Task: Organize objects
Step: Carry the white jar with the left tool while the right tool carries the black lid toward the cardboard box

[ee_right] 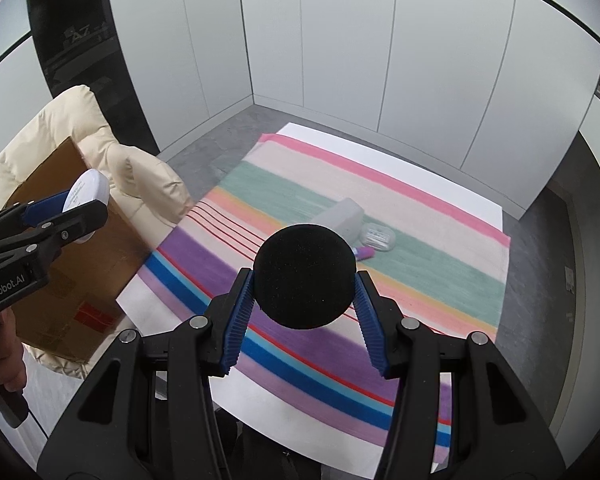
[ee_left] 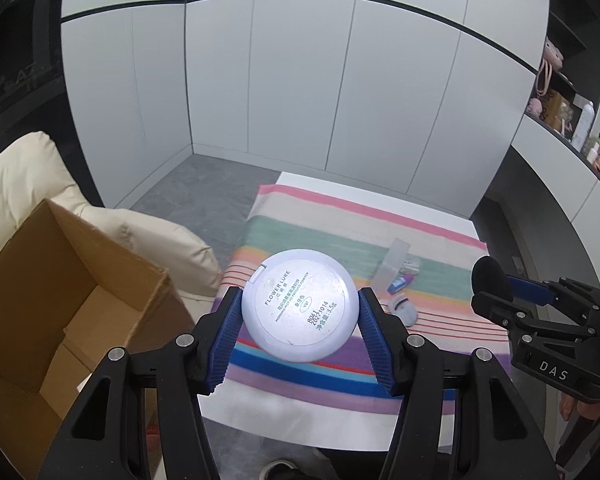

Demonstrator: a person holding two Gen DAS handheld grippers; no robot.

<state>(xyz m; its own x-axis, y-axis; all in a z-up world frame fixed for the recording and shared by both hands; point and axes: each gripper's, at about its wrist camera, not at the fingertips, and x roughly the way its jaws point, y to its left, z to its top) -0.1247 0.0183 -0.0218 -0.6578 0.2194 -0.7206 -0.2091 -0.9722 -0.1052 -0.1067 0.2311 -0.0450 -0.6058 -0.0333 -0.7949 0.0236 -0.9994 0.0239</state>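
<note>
Left gripper [ee_left: 300, 320] clamps compact [ee_left: 300, 304]; box [ee_left: 60, 300] to its left; right gripper [ee_right: 304, 300] clamps black puff [ee_right: 305, 276] above desk [ee_right: 380, 152].

Open cardboard box [ee_left: 60, 300] gapes unobstructed left of the table; small items [ee_left: 400, 280] clutter the striped cloth's [ee_left: 300, 216] middle.

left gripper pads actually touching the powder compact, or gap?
Touching. The left wrist view shows both blue pads of the left gripper pressed against opposite edges of the white powder compact, held above the striped cloth.
</note>
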